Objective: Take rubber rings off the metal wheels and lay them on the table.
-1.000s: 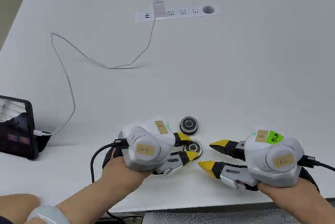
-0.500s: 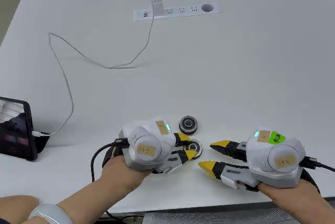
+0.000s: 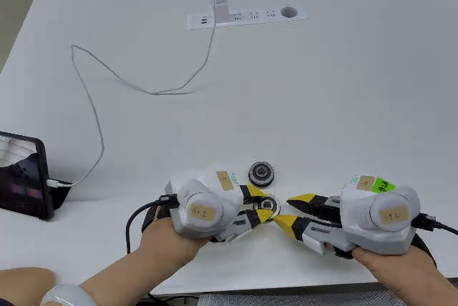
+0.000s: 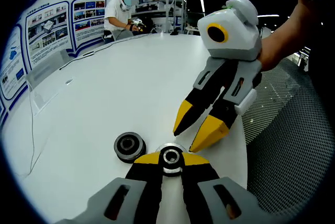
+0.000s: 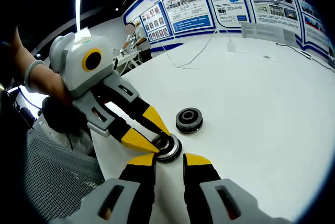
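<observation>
head view, largest first: the white tabletop (image 3: 343,91) runs from the top of the frame to the bottom edge. at lower centre the left hand-held gripper (image 3: 260,204) is clenched on a metal wheel (image 3: 268,205), a yellow tip on either side of it. at lower right the right hand-held gripper (image 3: 288,209) is released, jaws apart, its tips just beside that wheel. a second wheel (image 3: 261,173) lies flat just above, apart from both, its dark rubber ring (image 3: 251,174) on.
</observation>
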